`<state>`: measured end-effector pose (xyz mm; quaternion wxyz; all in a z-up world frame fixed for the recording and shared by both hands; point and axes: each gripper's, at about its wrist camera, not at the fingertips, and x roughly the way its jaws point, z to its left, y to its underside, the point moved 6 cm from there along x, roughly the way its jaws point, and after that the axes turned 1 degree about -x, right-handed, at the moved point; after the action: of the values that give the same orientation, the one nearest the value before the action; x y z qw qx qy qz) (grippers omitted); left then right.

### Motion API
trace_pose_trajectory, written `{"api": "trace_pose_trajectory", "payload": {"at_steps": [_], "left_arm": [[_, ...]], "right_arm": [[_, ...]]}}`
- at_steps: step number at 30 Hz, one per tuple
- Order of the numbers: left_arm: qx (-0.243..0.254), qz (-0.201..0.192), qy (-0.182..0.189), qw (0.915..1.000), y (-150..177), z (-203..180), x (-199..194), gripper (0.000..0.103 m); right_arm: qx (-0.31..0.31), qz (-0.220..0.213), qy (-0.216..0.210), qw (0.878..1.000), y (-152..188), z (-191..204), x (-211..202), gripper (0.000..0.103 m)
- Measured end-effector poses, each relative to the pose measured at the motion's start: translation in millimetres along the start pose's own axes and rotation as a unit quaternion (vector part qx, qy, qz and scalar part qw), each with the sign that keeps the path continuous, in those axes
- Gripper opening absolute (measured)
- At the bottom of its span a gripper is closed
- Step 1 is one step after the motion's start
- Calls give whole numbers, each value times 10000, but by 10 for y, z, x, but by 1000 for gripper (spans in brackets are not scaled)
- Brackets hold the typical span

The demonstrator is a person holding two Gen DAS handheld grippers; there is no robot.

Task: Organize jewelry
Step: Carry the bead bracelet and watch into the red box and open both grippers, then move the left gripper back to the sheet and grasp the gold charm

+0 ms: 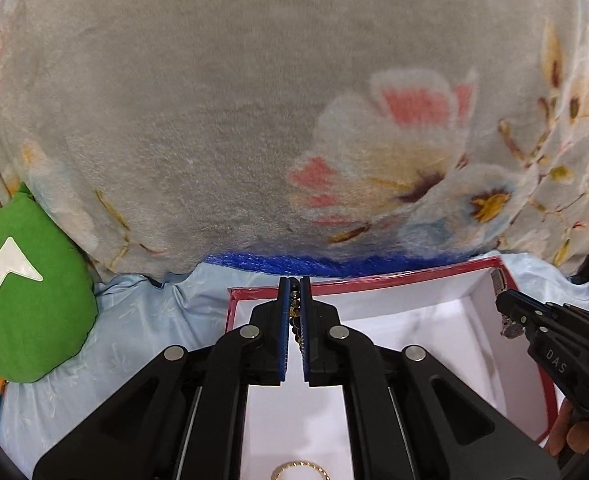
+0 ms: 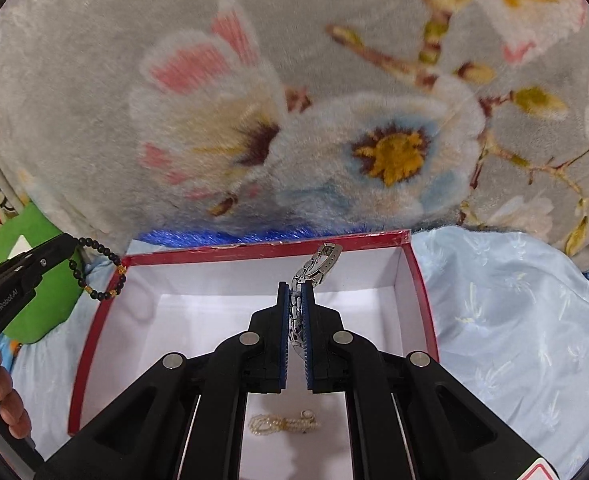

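My left gripper (image 1: 294, 282) is shut on a dark bead bracelet (image 1: 294, 308) with gold beads, held over the left part of a red box with a white inside (image 1: 374, 320). In the right wrist view the bracelet (image 2: 102, 276) hangs from the left gripper (image 2: 68, 242) above the box's left rim (image 2: 98, 312). My right gripper (image 2: 295, 286) is shut on a silver metal watch (image 2: 318, 264), held over the box; it also shows in the left wrist view (image 1: 502, 300) with the watch (image 1: 512, 330). A pearl bracelet (image 2: 284, 424) and a gold ring bangle (image 1: 300, 471) lie on the box floor.
A grey floral plush blanket (image 1: 254, 120) rises behind the box. A green cushion (image 1: 26, 280) lies at the left. The box sits on light blue bedding (image 2: 514, 320). A blue edge (image 1: 314, 264) runs behind the box's far rim.
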<state>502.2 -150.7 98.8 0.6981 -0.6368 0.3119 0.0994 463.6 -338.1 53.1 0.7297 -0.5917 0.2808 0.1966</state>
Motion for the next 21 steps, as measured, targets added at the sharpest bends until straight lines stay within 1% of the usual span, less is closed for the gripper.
{"api": "trace_pose_trajectory", "payload": {"at_steps": [7, 12, 14, 15, 17, 19, 20, 21], "left_arm": [[83, 200, -189, 9996, 161, 24, 370, 4], [87, 345, -276, 9990, 262, 35, 519, 4], [66, 301, -296, 9991, 283, 40, 526, 6], [79, 261, -374, 9989, 284, 47, 519, 8], [106, 188, -467, 9987, 277, 56, 504, 19], [46, 99, -532, 9985, 253, 76, 463, 46], [-8, 69, -540, 9985, 237, 90, 438, 50], [-72, 13, -518, 9986, 221, 105, 401, 51]], "right_arm": [[-20, 220, 114, 9997, 61, -63, 298, 6], [-38, 254, 105, 9996, 79, -69, 351, 7], [-36, 190, 99, 9998, 74, -71, 330, 9], [-24, 176, 94, 9998, 69, -73, 324, 11], [9, 118, 84, 9999, 62, -78, 289, 15], [13, 28, 82, 10000, 56, -73, 230, 19], [21, -15, 68, 10000, 54, -67, 200, 20], [27, -40, 50, 10000, 54, -64, 179, 21]]}}
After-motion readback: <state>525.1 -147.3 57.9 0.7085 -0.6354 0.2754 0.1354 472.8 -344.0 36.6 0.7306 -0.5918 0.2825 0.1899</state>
